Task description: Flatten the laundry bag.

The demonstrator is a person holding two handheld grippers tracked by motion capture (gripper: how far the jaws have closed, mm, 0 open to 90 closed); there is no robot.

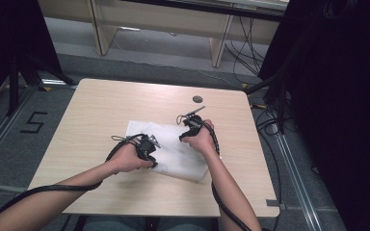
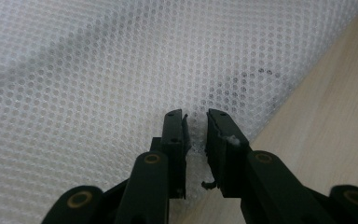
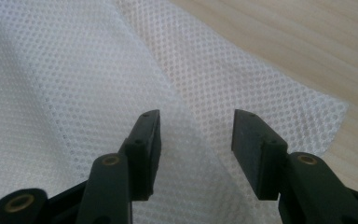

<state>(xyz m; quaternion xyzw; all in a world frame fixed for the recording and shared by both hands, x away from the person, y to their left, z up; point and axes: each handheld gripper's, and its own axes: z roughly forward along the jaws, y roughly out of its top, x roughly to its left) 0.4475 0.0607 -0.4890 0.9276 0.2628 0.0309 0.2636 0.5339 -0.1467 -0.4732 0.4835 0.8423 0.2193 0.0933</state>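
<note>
A white mesh cloth (image 1: 176, 156) lies flat on the wooden table (image 1: 96, 110), with a fold running across it in the right gripper view. My left gripper (image 1: 149, 155) is at the cloth's near left edge. In the left gripper view the cloth (image 2: 98, 70) reaches under my left gripper (image 2: 196, 116), whose jaws stand a narrow gap apart with the cloth's edge between them. My right gripper (image 1: 185, 135) sits over the cloth's far right part. Seen from the right gripper, the cloth (image 3: 51, 70) lies beneath the right gripper (image 3: 196, 116), which is open with its jaws astride the fold.
A small dark round disc (image 1: 198, 99) lies on the table beyond the right hand. Bare wood (image 3: 284, 37) shows past the cloth's corner. Black cables and stands (image 1: 274, 96) crowd the floor at the right; a desk frame (image 1: 159, 24) stands behind.
</note>
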